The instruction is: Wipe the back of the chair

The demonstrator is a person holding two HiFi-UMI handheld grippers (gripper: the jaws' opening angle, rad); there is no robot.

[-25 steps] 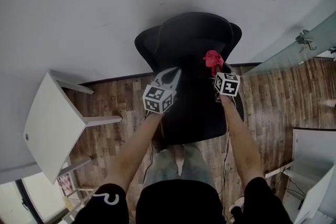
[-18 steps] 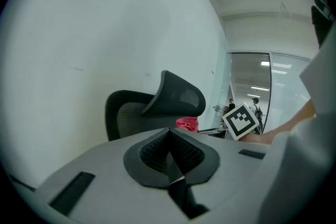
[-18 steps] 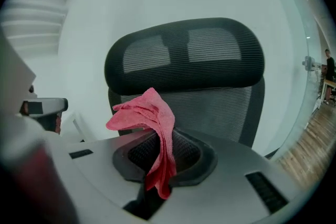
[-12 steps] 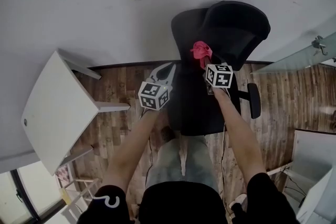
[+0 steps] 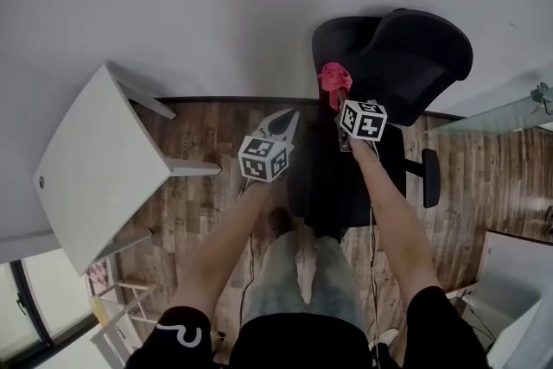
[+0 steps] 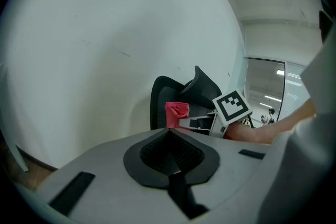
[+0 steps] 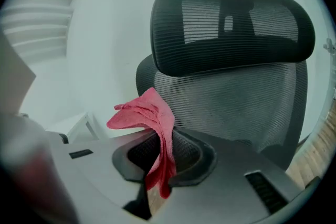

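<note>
A black mesh office chair (image 5: 397, 65) stands by the white wall, and its backrest (image 7: 236, 102) and headrest (image 7: 231, 23) fill the right gripper view. My right gripper (image 5: 339, 104) is shut on a red cloth (image 5: 333, 80), holding it up at the left side of the backrest. The cloth (image 7: 152, 123) hangs out of the closed jaws of that gripper (image 7: 157, 136). My left gripper (image 5: 283, 124) hovers over the floor to the left of the chair, shut and empty. The left gripper view looks past that gripper (image 6: 169, 131) to the cloth (image 6: 177, 113) and the chair (image 6: 168, 94).
A white table (image 5: 95, 168) stands at the left over the wooden floor (image 5: 207, 212). A glass panel (image 5: 501, 112) runs at the right. The chair's armrest (image 5: 430, 177) sticks out on the right. The person's legs (image 5: 298, 272) are below the chair seat.
In the head view the chair has slid from the centre to the upper right and shows its armrest. The right gripper with the cloth stays at the backrest's left side. The left gripper stays shut.
</note>
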